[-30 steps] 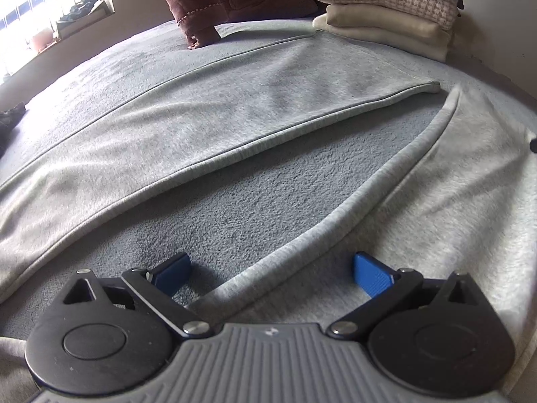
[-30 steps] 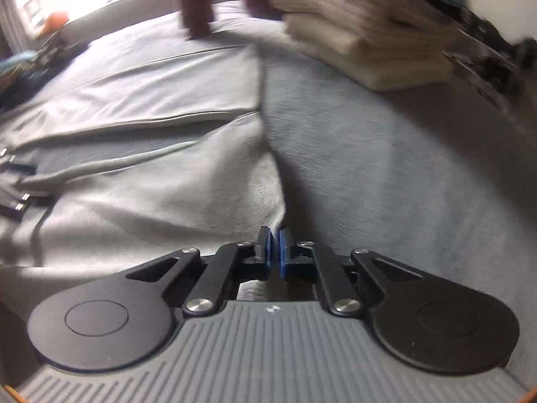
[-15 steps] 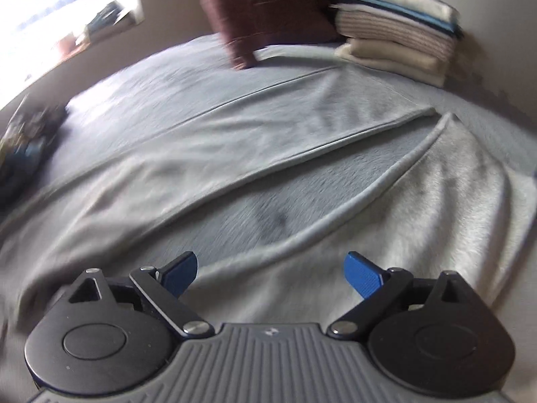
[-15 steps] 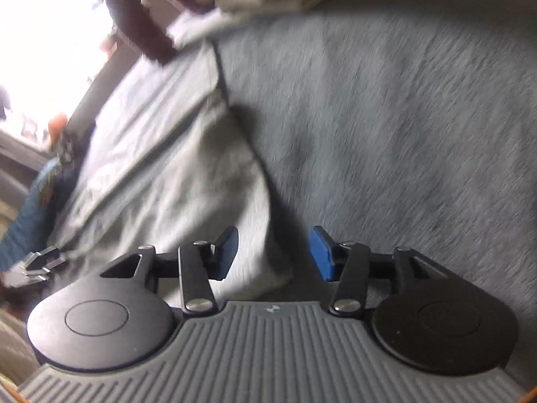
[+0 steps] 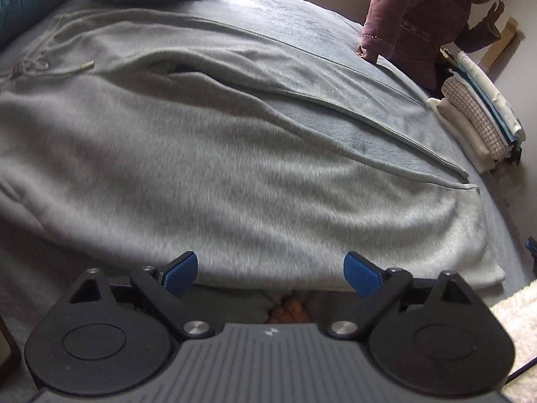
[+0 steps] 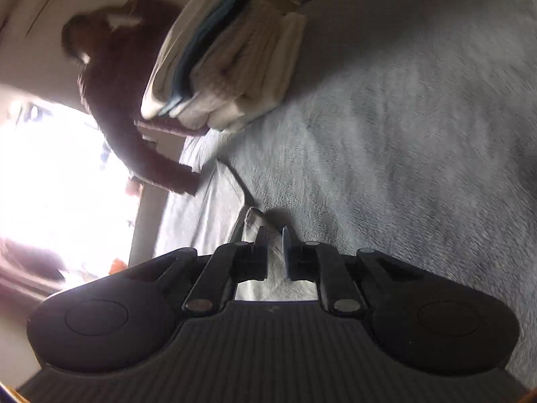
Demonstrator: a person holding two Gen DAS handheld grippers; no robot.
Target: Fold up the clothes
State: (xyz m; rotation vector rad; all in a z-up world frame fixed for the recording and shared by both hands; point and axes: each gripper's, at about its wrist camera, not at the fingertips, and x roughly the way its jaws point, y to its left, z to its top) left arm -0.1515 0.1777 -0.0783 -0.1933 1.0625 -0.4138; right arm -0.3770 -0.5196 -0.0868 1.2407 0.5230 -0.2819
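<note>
Left gripper (image 5: 271,272) level, spread wide over grey trousers (image 5: 235,174); right gripper (image 6: 275,247) rolled sideways, seemingly pinching their hem.

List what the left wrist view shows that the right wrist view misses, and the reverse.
Left wrist only: the grey sweatpants spread full length, drawstring included, and the open left gripper. Right wrist only: the right gripper, nearly closed on a pale fabric edge, and a bright window. Both: the folded clothes stack and a person in a maroon jacket.
</note>
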